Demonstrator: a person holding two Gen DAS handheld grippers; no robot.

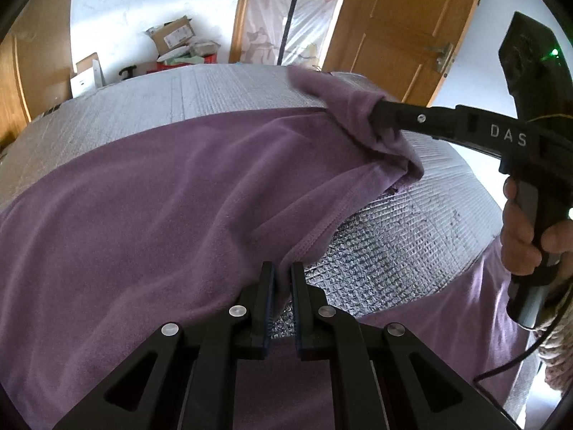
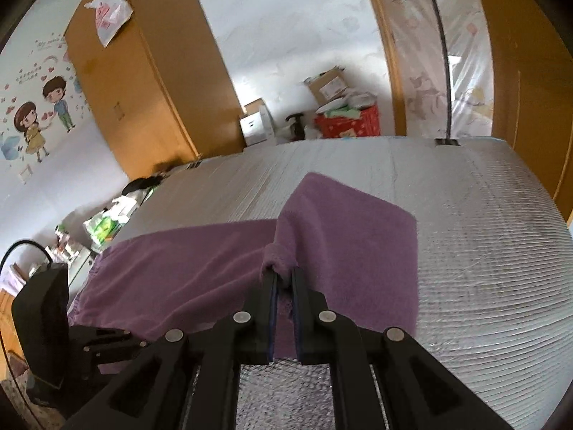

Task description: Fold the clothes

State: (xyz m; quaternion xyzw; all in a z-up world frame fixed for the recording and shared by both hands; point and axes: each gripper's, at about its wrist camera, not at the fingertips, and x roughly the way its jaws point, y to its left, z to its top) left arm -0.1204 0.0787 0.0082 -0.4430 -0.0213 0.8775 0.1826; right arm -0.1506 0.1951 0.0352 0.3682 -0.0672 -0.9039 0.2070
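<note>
A purple fleece garment (image 1: 150,193) lies spread over the silver quilted table cover (image 1: 222,89). My left gripper (image 1: 283,276) is shut on the garment's stitched near edge, with cloth pinched between its pads. In the left wrist view my right gripper (image 1: 376,111) comes in from the right, held by a hand (image 1: 519,236), and is shut on a far corner lifted off the table. From the right wrist view my right gripper (image 2: 284,276) pinches a bunched fold of the garment (image 2: 358,243), which drapes forward over the table cover (image 2: 483,251). The left gripper's body (image 2: 46,322) shows at lower left.
Wooden doors (image 1: 404,28) and a plastic-covered doorway (image 1: 286,10) stand behind the table. Cardboard boxes (image 2: 329,82) and a red box (image 2: 349,123) are piled on the floor at the far side. A wooden wardrobe (image 2: 143,82) stands left; clutter (image 2: 104,225) lies beside the table's left edge.
</note>
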